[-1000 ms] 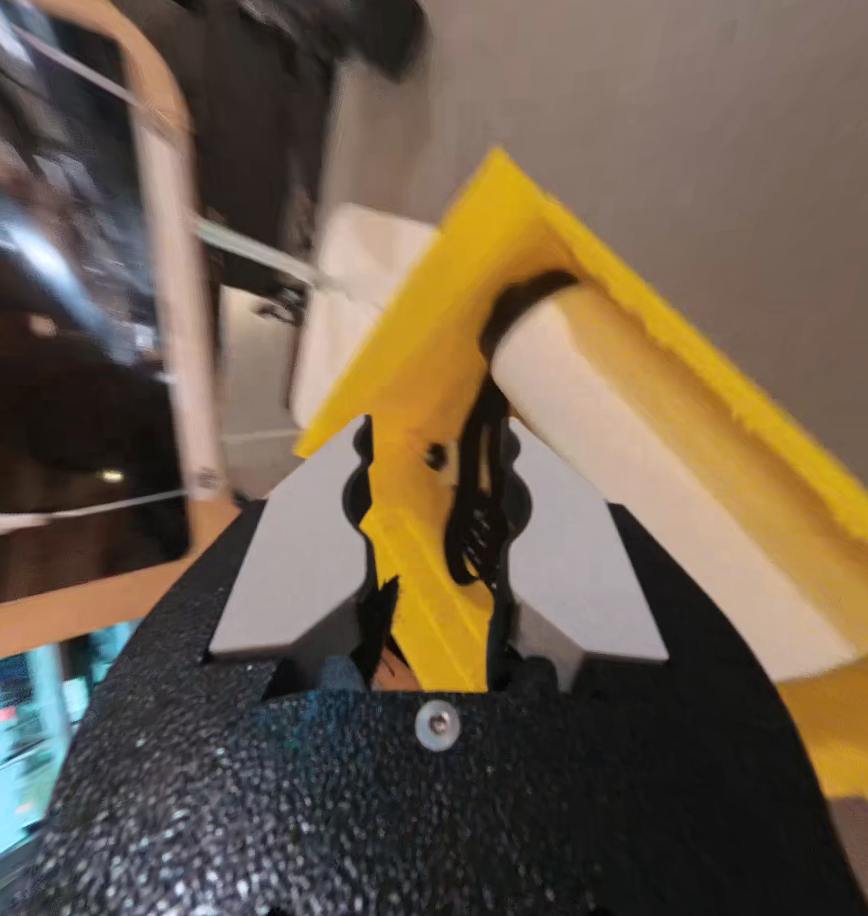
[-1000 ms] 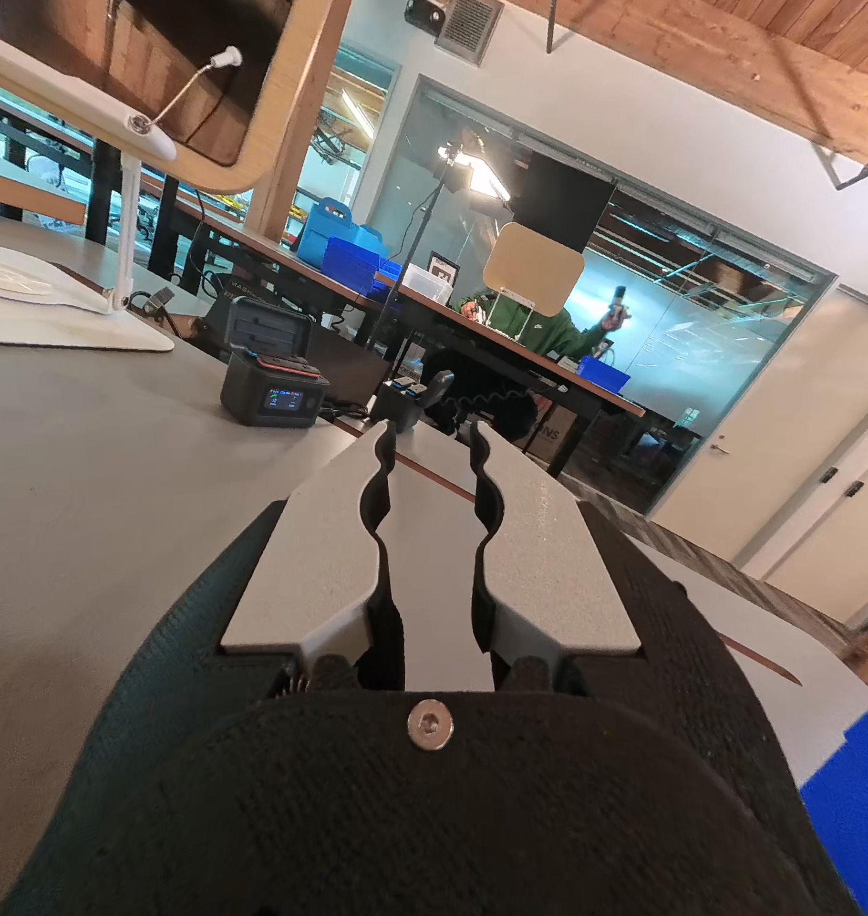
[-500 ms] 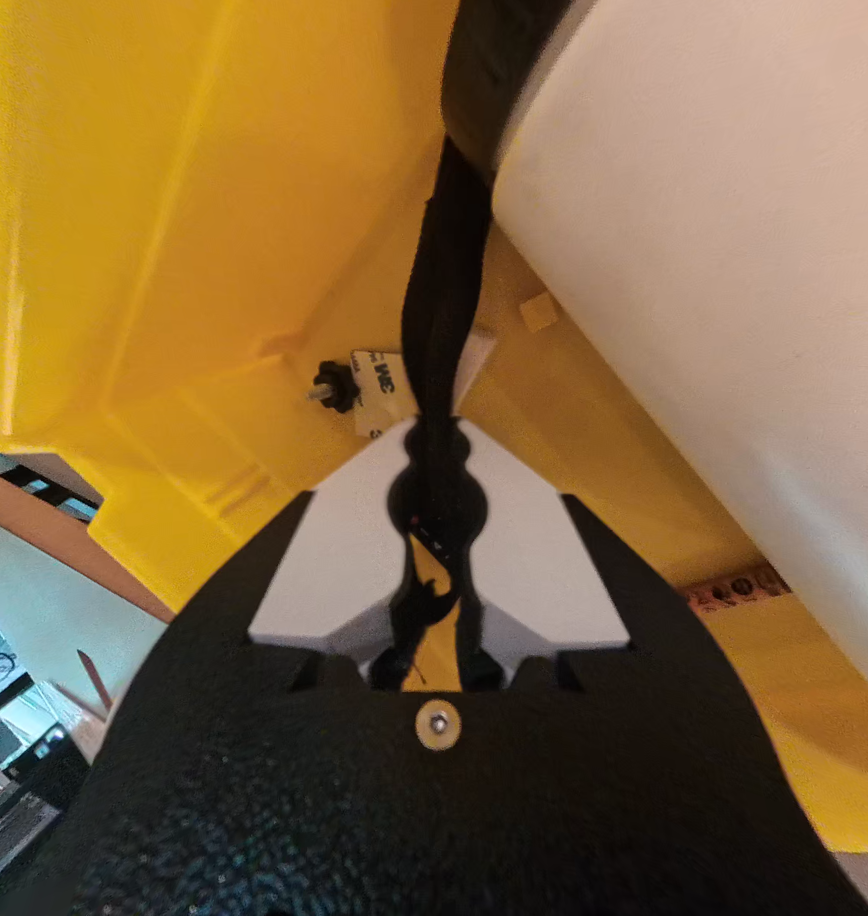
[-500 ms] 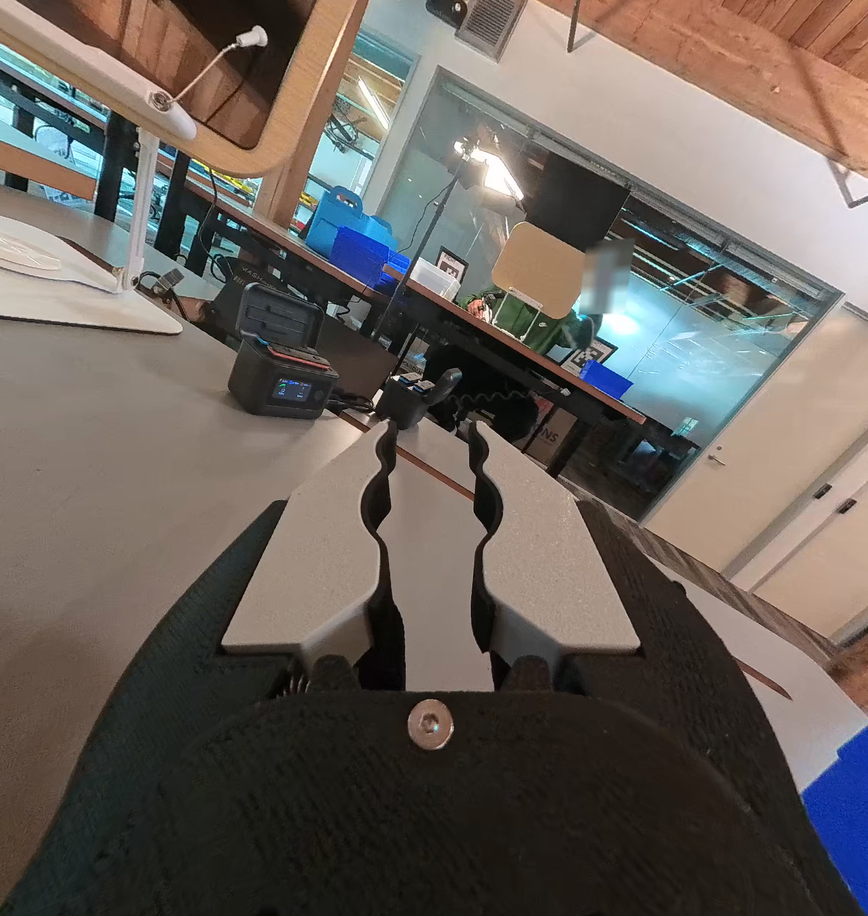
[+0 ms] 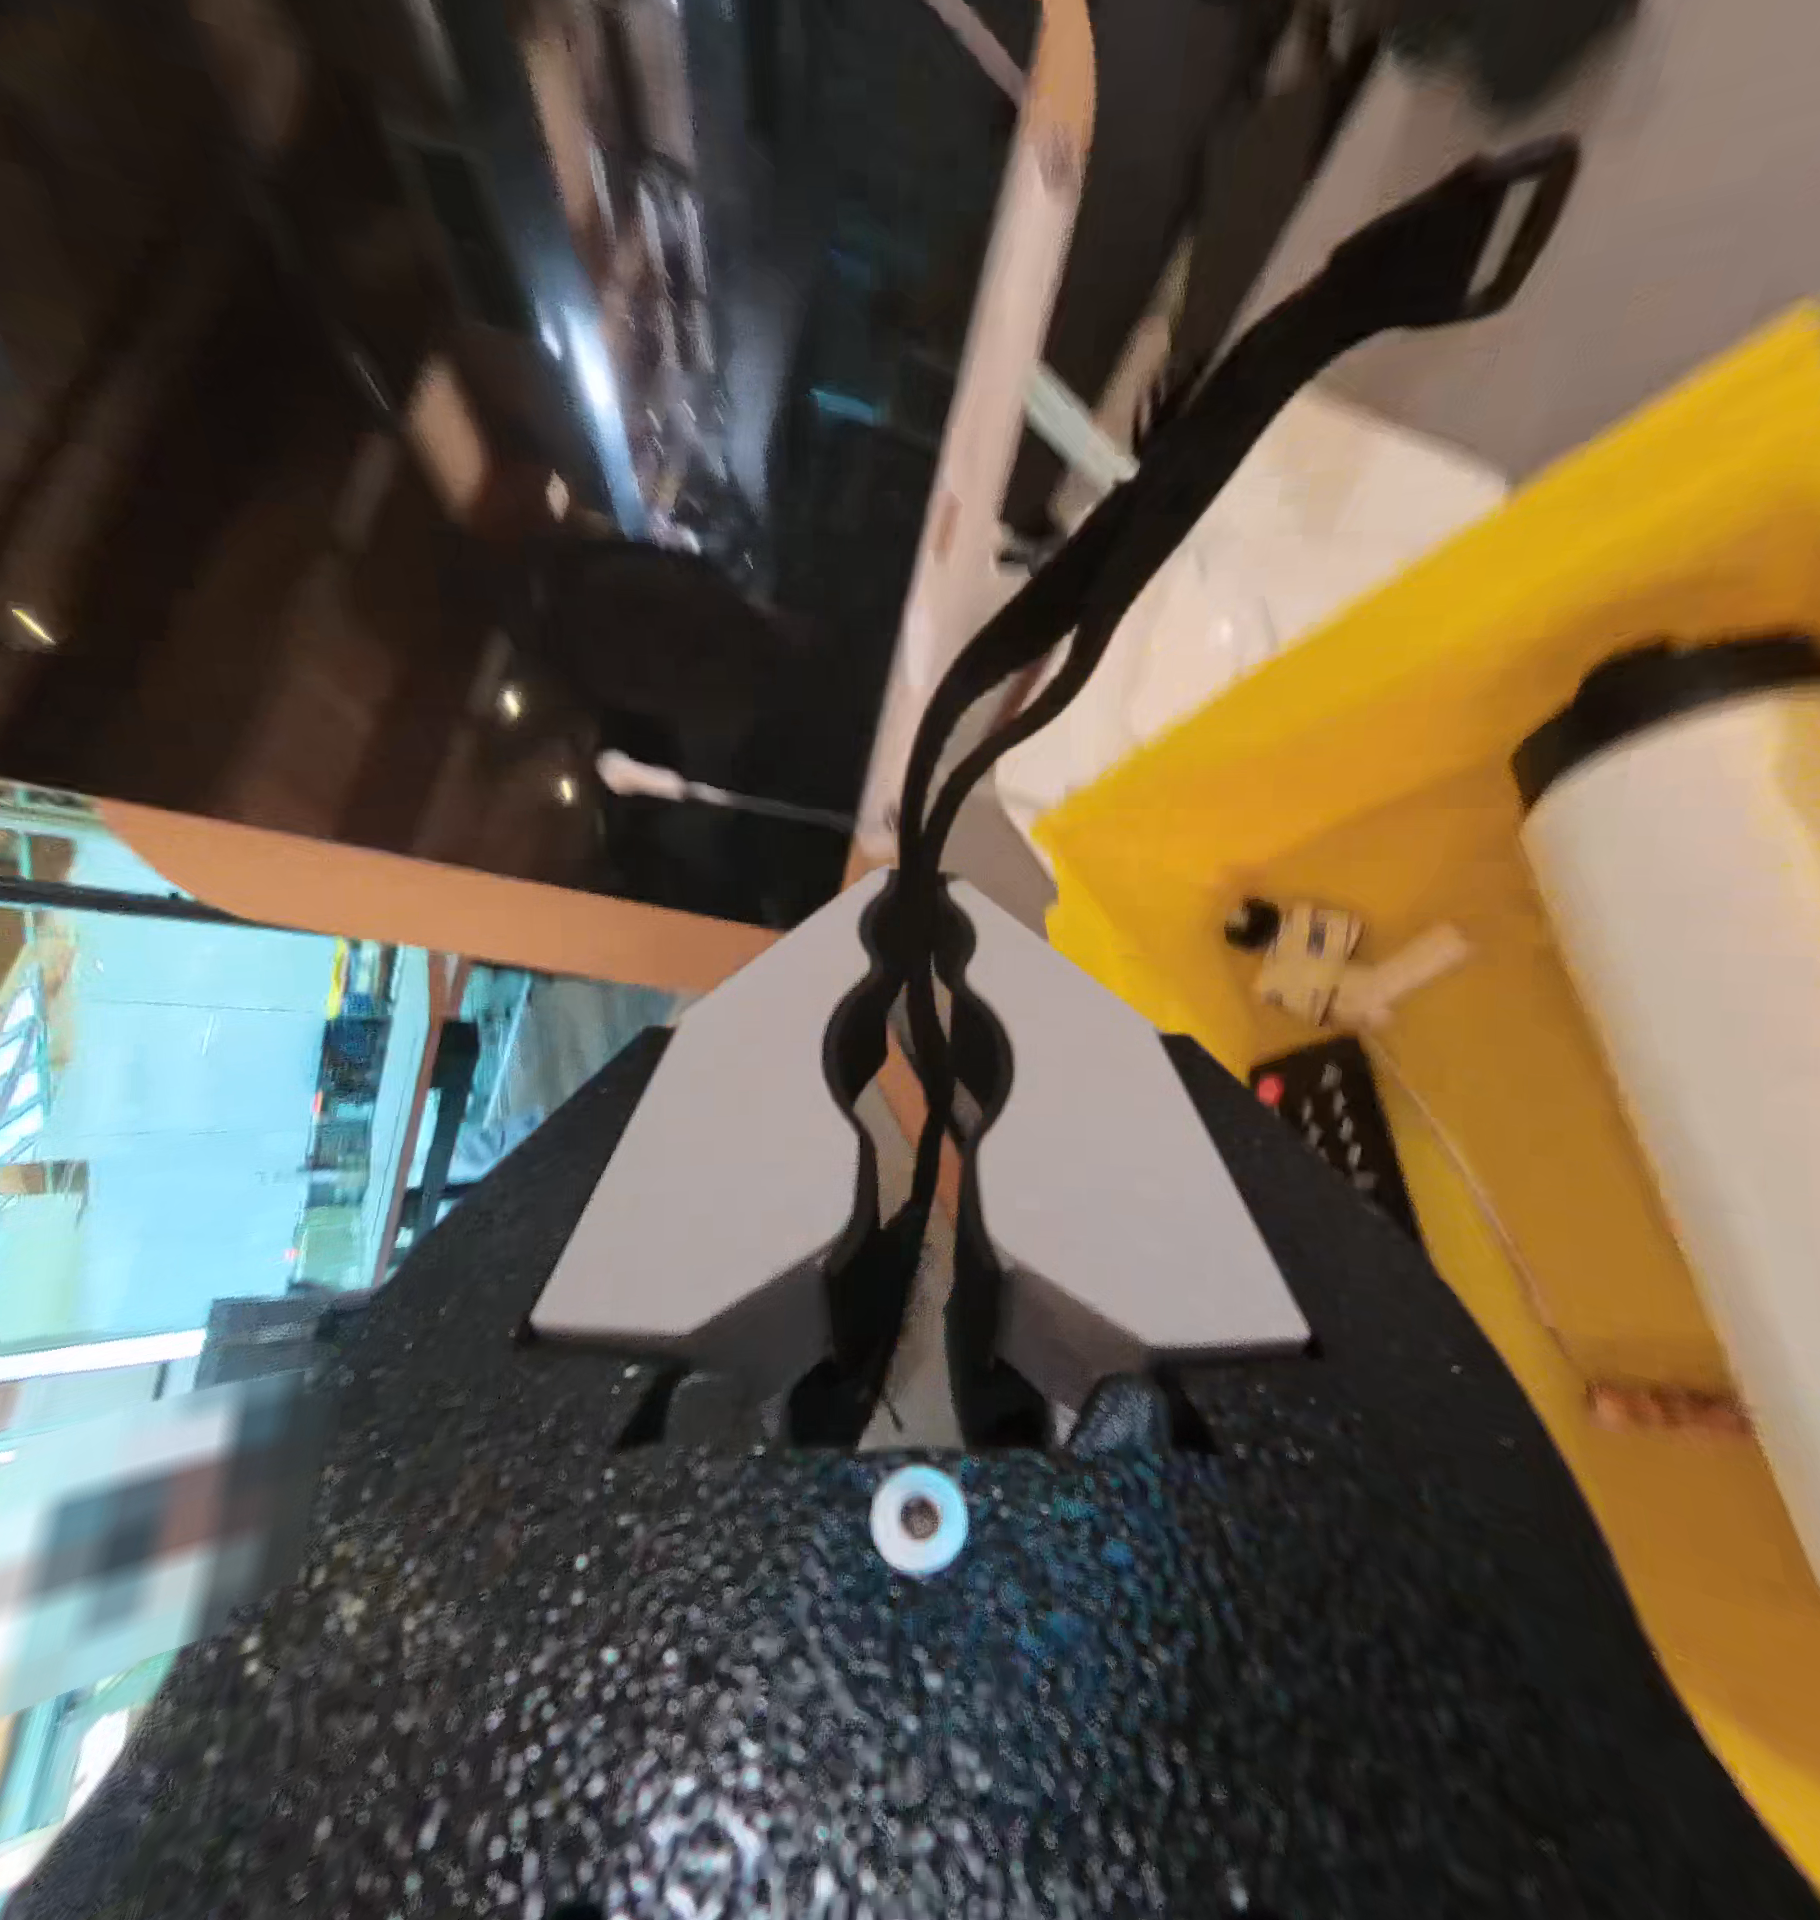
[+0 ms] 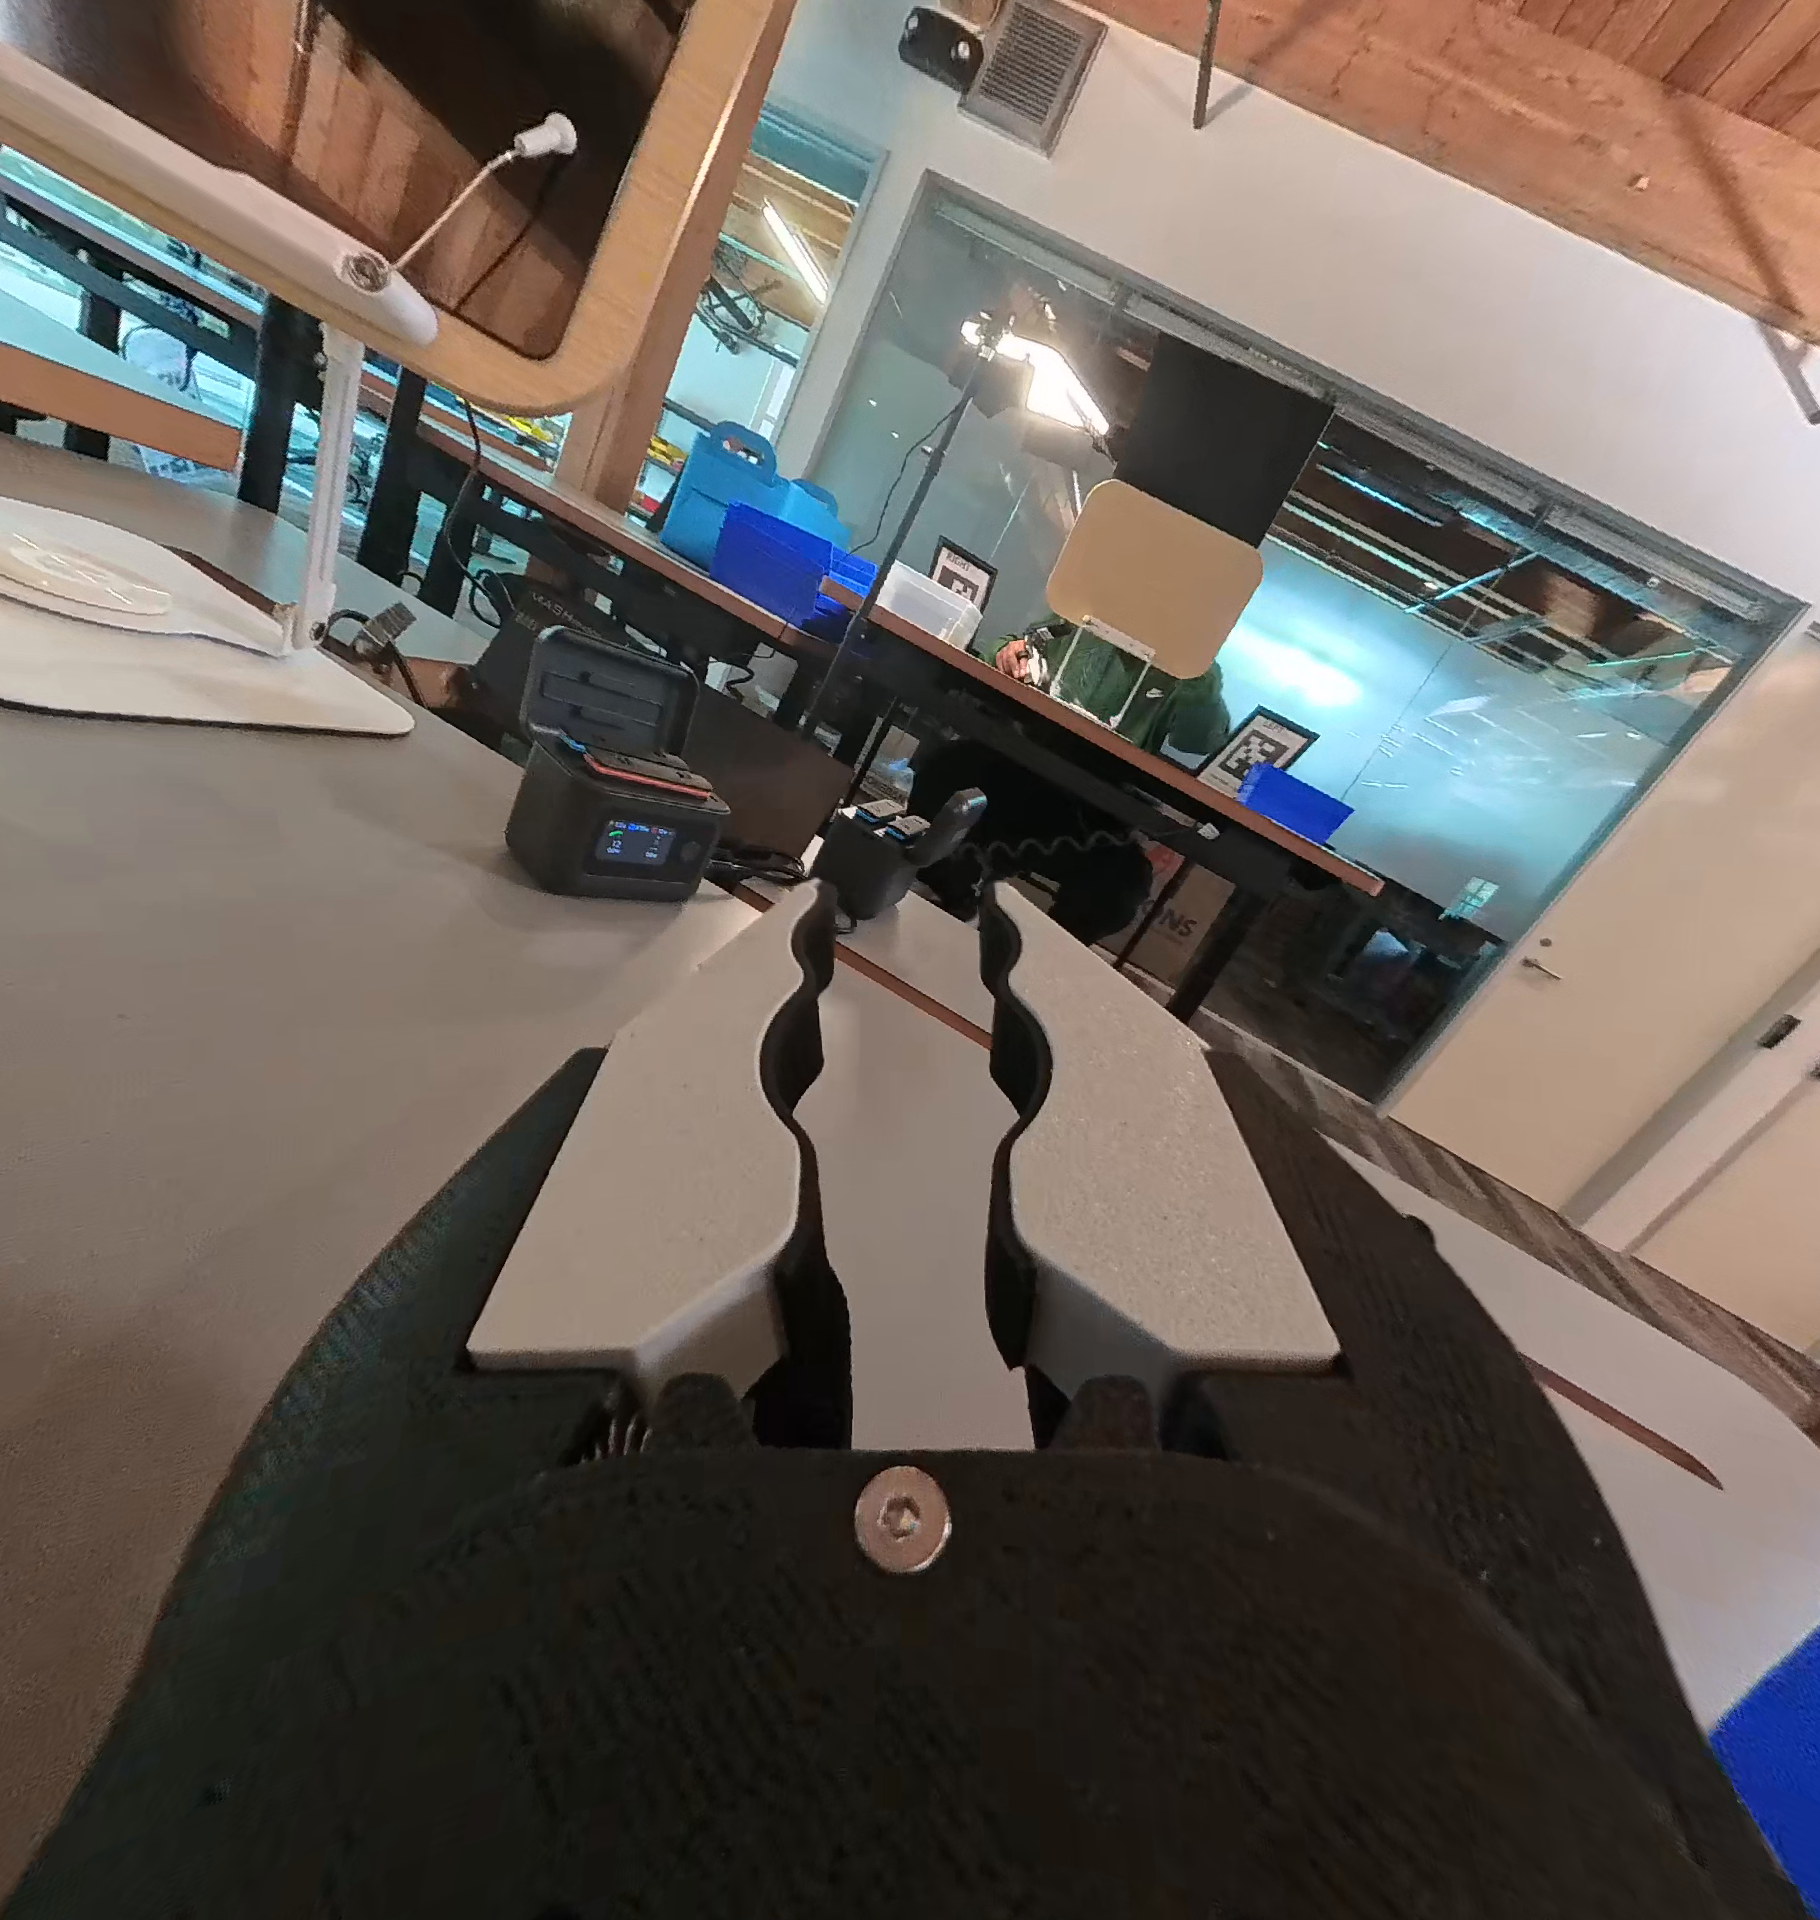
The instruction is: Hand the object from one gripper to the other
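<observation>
In the left wrist view my left gripper is shut on a black strap. The strap runs up and to the right from the fingertips and ends in a flat loop. The strap hangs free of the yellow bin, which sits to the right. In the right wrist view my right gripper is open and empty, low over the grey table. Neither gripper shows in the other's view.
The yellow bin holds a white roll, a small black remote and small bits. On the grey table stand a black charger box, a smaller black device and a white lamp base. A person sits at a far desk. About 45 cm separates my left fingertips from my right.
My left gripper has pulled back and up out of the yellow bin with the black strap in it; the bin now sits to the right. My right gripper has barely moved.
</observation>
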Demonstrator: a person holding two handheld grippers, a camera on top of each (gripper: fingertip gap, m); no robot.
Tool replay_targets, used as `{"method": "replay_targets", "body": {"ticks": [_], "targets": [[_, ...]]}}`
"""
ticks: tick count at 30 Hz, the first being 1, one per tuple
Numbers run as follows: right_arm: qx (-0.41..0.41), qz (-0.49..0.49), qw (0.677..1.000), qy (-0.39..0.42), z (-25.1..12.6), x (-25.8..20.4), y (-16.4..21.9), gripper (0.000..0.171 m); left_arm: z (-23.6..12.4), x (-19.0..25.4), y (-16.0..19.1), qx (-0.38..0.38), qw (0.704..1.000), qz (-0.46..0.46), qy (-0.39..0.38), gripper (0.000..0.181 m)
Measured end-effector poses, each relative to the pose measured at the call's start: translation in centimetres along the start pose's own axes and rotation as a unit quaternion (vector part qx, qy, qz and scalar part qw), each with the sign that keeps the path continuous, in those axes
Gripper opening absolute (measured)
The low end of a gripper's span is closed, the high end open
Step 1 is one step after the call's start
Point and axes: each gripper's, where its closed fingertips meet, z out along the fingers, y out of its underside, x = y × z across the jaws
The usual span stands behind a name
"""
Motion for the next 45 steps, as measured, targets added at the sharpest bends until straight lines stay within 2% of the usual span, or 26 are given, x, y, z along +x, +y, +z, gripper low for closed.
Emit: {"method": "replay_targets", "body": {"ticks": [3,6,9,12,14,17,19,22,25,29,31,33,38,45], "targets": [[0.008,0.015,1.0,-0.004,-0.1,-0.1,-0.3,0.026,-2.2,1.6,-7.1,0.131,0.989,-0.072,0.014,0.002],[0.02,0.037,0.999,-0.018,-0.2,-0.5,-0.8,0.024,-2.9,6.5,-15.0,0.267,0.948,-0.149,0.083,0.002],[0.031,0.053,0.997,-0.036,-0.4,-1.0,-1.2,0.019,-2.0,12.6,-21.2,0.371,0.882,-0.237,0.169,0.001],[0.038,0.059,0.997,-0.04,-0.8,-1.1,-1.5,0.019,-0.2,18.6,-25.3,0.434,0.797,-0.323,0.27,0.002],[0.044,0.071,0.996,-0.038,-1.2,-0.8,-1.7,0.019,2.0,20.6,-27.0,0.447,0.734,-0.412,0.304,0.002],[0.054,0.091,0.994,-0.036,-2.1,-0.2,-2.0,0.019,5.0,20.5,-27.5,0.477,0.657,-0.524,0.257,0.002],[0.059,0.1,0.992,-0.045,-2.7,0.0,-2.0,0.019,5.5,20.9,-27.8,0.494,0.634,-0.534,0.262,0.002],[0.08,0.136,0.985,-0.075,-3.3,-0.1,-2.6,0.019,4.7,22.6,-28.5,0.518,0.623,-0.491,0.32,0.002],[0.128,0.193,0.961,-0.152,-4.0,-1.5,-4.5,0.026,3.3,23.6,-28.9,0.535,0.592,-0.468,0.379,0.001],[0.165,0.268,0.918,-0.241,-5.2,-2.5,-5.9,0.036,3.7,24.8,-28.9,0.518,0.618,-0.427,0.408,0.002],[0.159,0.29,0.903,-0.273,-5.4,-2.7,-5.7,0.039,4.1,25.4,-28.7,0.507,0.643,-0.4,0.411,0.001],[0.153,0.292,0.902,-0.278,-5.3,-2.7,-5.4,0.04,4.0,26.4,-28.6,0.503,0.66,-0.364,0.422,0.002],[0.144,0.27,0.899,-0.312,-5.9,-4.2,-5.4,0.039,3.2,28.2,-29.0,0.494,0.668,-0.317,0.457,0.002],[0.149,0.284,0.88,-0.35,-6.7,-5.0,-6.0,0.009,3.0,29.9,-29.3,0.473,0.695,-0.282,0.462,0.002]]}}
